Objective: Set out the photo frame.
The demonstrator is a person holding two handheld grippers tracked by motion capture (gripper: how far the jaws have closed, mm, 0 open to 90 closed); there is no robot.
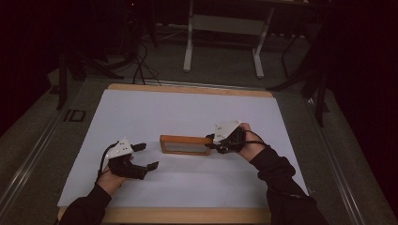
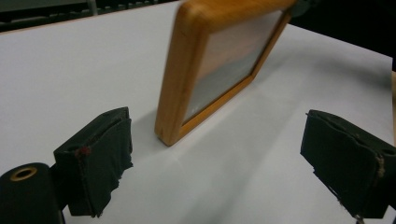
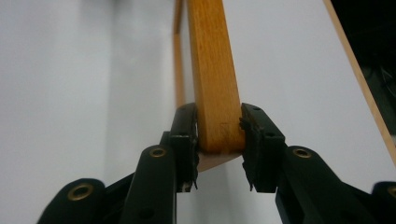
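A wooden picture frame [image 1: 185, 144] with a pale pane stands on its long edge in the middle of the white tabletop [image 1: 187, 112]. My right gripper [image 1: 212, 143] is at the frame's right end. In the right gripper view its two pads sit against both faces of the frame [image 3: 215, 70], so my right gripper [image 3: 219, 135] is shut on that end. My left gripper [image 1: 148, 156] rests to the left of the frame, open, with nothing between its jaws. In the left gripper view the frame's near corner [image 2: 219, 70] stands just beyond my left gripper [image 2: 215, 163], apart from both pads.
The white sheet covers a wood-edged table [image 1: 187, 89]. Beyond the far edge stands a white desk frame [image 1: 225, 28] on a dark floor with cables [image 1: 141, 65]. A person's dark sleeves [image 1: 281, 183] come in from the bottom.
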